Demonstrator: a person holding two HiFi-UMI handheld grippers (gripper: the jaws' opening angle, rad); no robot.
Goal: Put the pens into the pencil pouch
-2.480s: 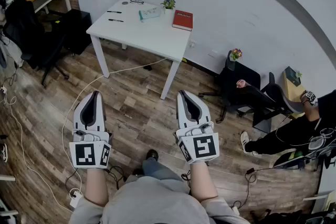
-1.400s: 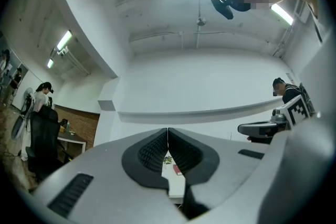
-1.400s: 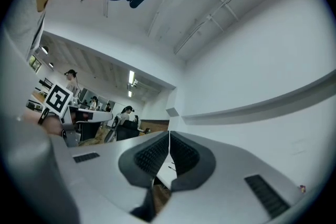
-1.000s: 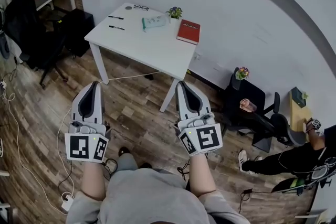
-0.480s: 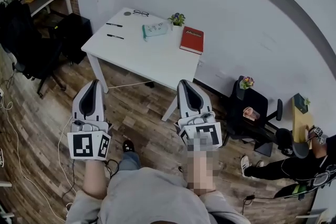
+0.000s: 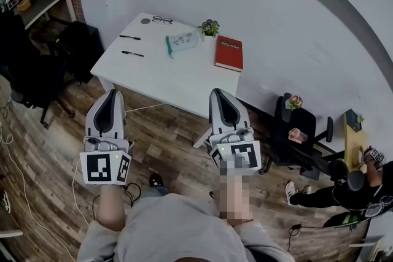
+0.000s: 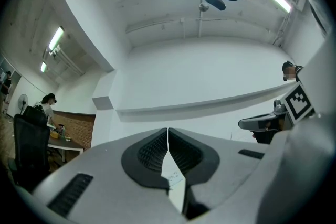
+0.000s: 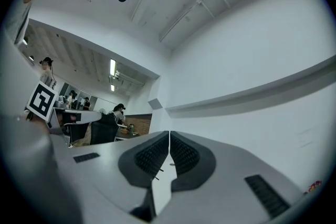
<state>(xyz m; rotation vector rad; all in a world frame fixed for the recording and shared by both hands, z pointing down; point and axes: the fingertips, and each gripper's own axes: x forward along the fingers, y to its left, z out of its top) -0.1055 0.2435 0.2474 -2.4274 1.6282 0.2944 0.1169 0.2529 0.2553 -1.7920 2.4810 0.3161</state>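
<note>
Two black pens (image 6: 129, 37) (image 6: 132, 54) lie on the left part of the white table (image 6: 159, 73). A teal pencil pouch (image 6: 181, 43) lies to their right, near the back edge. My left gripper (image 6: 112, 95) and my right gripper (image 6: 220, 94) are held side by side over the wood floor, just short of the table's front edge. Both point toward the table. In the left gripper view the left gripper (image 7: 167, 131) has its jaws pressed together with nothing between them. The right gripper (image 8: 169, 136) looks the same in the right gripper view.
On the table are also a red book (image 6: 229, 53), a small potted plant (image 6: 209, 27) and glasses (image 6: 163, 20). Black office chairs (image 6: 37, 73) stand at the left. A black chair (image 6: 298, 129) and a seated person (image 6: 362, 187) are at the right. Cables (image 6: 15, 169) run over the floor.
The table has come nearer and lower in the head view as I walk toward it. Both grippers moved forward with me, jaws staying shut.
</note>
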